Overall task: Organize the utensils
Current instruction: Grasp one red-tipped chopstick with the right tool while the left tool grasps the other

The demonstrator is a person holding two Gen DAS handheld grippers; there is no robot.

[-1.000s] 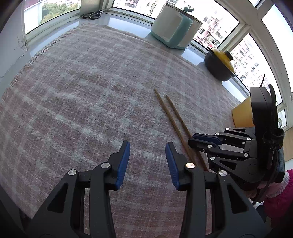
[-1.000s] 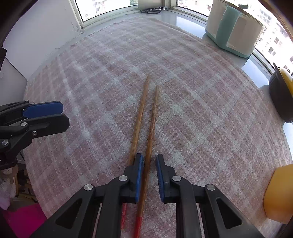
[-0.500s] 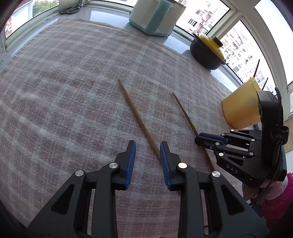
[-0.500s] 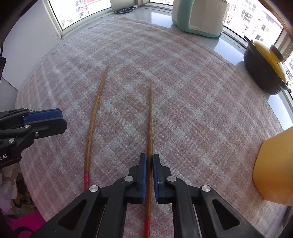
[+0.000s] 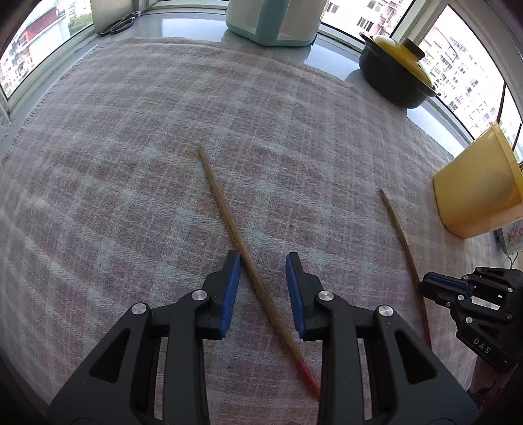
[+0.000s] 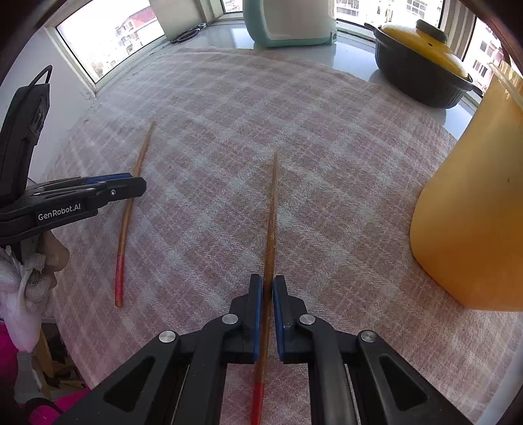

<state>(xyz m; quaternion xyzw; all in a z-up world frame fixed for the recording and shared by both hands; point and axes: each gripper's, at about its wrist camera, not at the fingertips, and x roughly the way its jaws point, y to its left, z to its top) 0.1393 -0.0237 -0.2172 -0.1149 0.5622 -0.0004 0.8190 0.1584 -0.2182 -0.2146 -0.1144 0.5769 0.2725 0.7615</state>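
Two wooden chopsticks with red ends lie apart on the plaid cloth (image 5: 130, 147). One chopstick (image 5: 225, 209) runs diagonally between the blue pads of my left gripper (image 5: 263, 278). That gripper is open, with the stick close to its left pad. From the right wrist view, the same chopstick (image 6: 123, 235) passes under my left gripper (image 6: 137, 184). My right gripper (image 6: 267, 287) is shut on the other chopstick (image 6: 273, 202), whose thin tip points away over the cloth. In the left wrist view this chopstick (image 5: 400, 235) and my right gripper (image 5: 426, 282) sit beside a yellow cup (image 5: 477, 196).
The yellow cup (image 6: 467, 212) stands close on the right. A black pot with a yellow lid (image 6: 421, 65) and a teal-and-white appliance (image 6: 291, 23) sit by the windows at the back. Scissors (image 5: 117, 26) lie on the sill. A person's hand (image 6: 49, 255) holds the left gripper.
The chopsticks lay side by side. My right gripper shut on one and carried it right toward the yellow cup. My left gripper narrowed and moved over the other stick.
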